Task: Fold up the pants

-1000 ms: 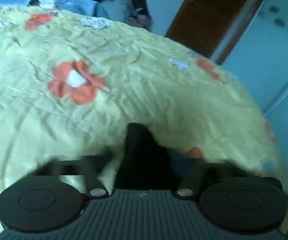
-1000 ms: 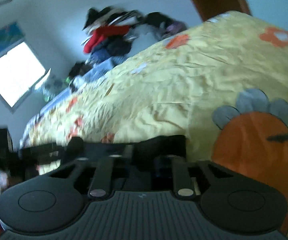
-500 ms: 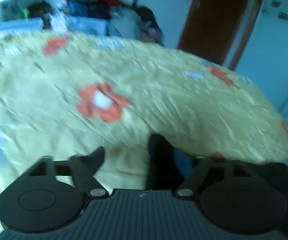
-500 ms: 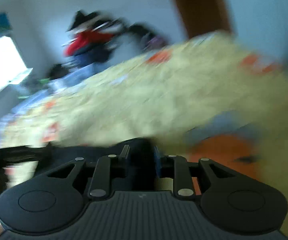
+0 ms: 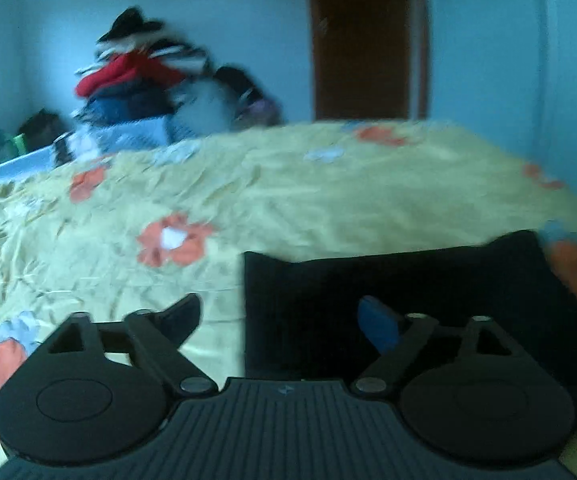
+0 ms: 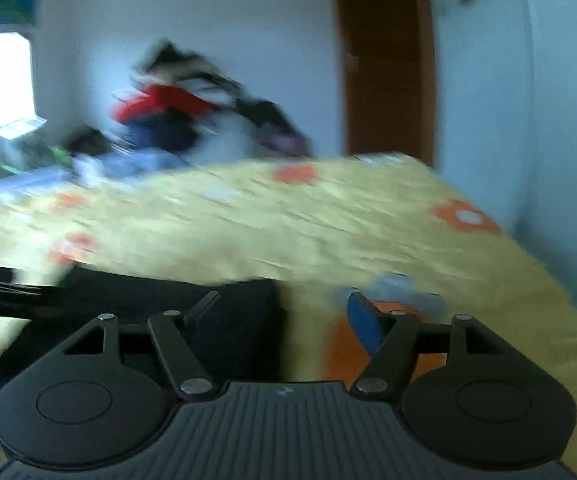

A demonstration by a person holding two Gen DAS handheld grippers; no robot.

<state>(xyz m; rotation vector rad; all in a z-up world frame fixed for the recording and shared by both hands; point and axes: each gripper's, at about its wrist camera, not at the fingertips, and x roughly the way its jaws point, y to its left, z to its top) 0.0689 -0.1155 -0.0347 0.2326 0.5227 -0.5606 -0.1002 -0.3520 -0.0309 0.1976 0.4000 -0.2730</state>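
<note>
The black pants (image 5: 388, 280) lie folded flat on the yellow flowered bedspread (image 5: 288, 200), just below my two grippers. My left gripper (image 5: 284, 320) and right gripper (image 6: 284, 316) have just been opening; both stand spread, nothing pinched.

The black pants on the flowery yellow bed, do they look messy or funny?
Not really. The black folded pants lie flat with straight edges on the rumpled yellow flowered bedspread. Only the heap of clothes behind the bed looks messy.
</note>
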